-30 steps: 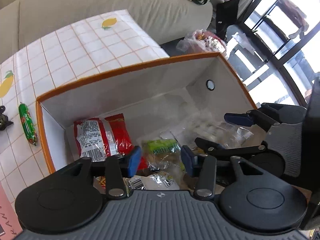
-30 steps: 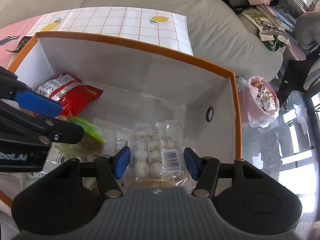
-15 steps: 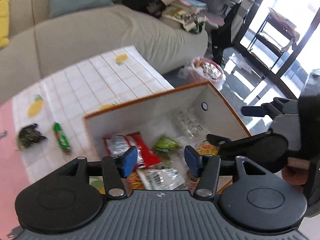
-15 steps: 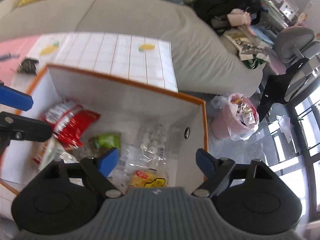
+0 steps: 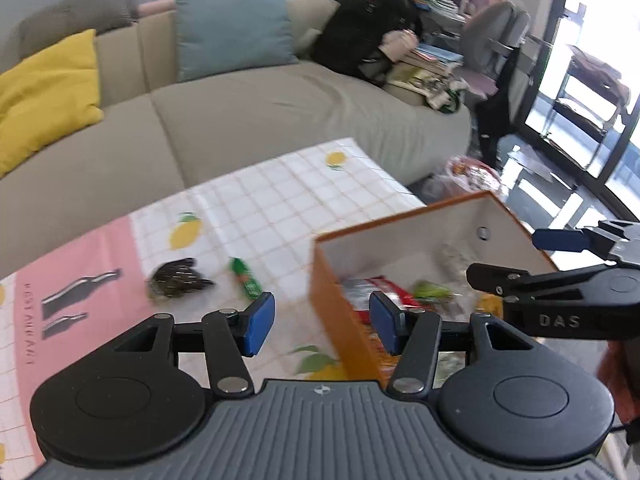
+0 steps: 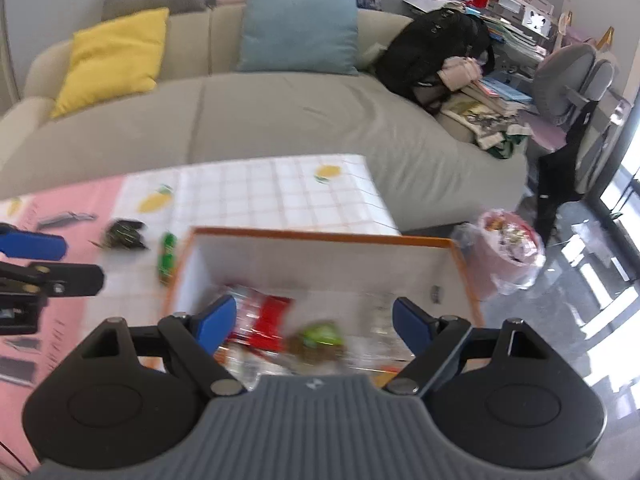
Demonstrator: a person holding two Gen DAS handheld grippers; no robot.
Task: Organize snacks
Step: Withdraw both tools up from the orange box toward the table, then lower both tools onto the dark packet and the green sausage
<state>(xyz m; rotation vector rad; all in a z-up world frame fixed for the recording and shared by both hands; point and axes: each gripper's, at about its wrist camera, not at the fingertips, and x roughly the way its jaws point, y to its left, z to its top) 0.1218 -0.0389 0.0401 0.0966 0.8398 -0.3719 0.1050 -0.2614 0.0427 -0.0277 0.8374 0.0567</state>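
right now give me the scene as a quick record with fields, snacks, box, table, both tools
box: orange-rimmed box, white inside, open top
in box: red packet, green packet, clear packs, blurred
on table: green snack stick and dark wrapper, left of the box
table cover: lemon-print grid cloth
left tool: open, holds nothing
right tool: open, holds nothing, above the box

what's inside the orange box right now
Inside the orange box: a red packet, a green packet, clear wrapped snacks by the far wall, and something yellow low down. The grippers' bodies and blur hide the near part.
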